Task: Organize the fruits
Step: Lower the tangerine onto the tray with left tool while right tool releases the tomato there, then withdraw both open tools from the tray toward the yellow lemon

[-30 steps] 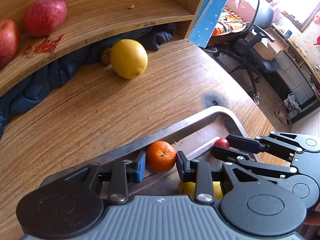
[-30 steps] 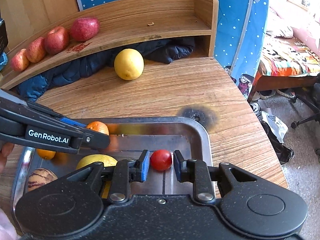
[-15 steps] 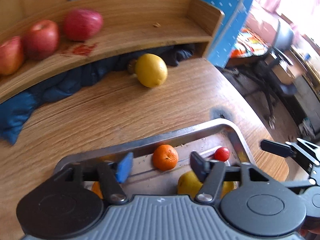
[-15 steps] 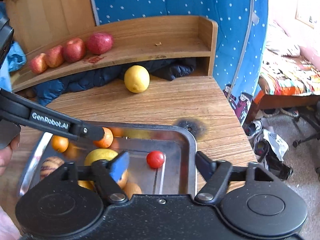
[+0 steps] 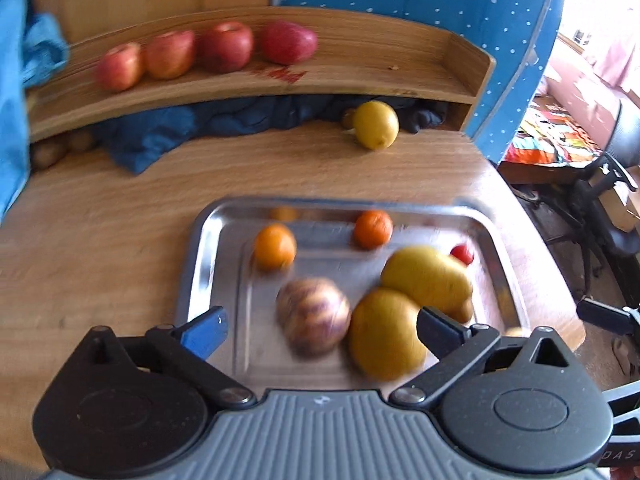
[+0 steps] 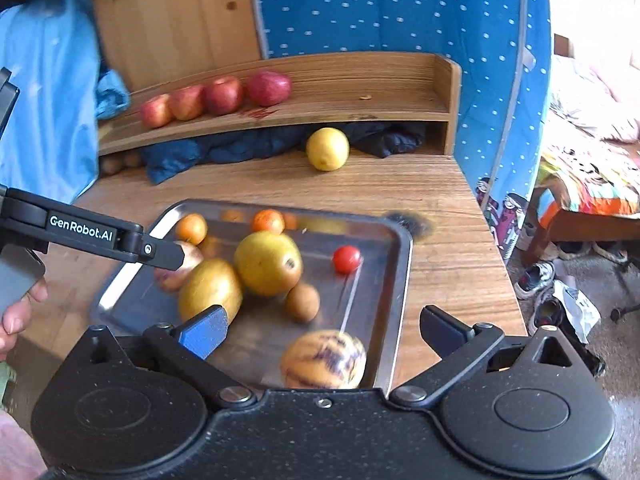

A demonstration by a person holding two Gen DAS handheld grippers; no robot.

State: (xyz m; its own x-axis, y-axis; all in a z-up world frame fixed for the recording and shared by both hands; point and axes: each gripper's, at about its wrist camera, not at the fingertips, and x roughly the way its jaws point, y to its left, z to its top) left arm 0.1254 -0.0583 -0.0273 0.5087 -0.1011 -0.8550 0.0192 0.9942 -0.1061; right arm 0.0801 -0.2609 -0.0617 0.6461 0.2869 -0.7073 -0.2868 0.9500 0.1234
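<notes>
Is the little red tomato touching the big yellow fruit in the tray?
Apart. In the right wrist view, bare shiny tray floor shows between the little red tomato and the big yellow fruit.

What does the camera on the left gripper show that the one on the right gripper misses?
Only the left view shows the office chair beside the table. Only the right view shows a second striped fruit at the tray's near edge, a small brown fruit, and shoes on the floor. Both show the metal tray, red tomato, yellow lemon and the apples on the shelf.
</notes>
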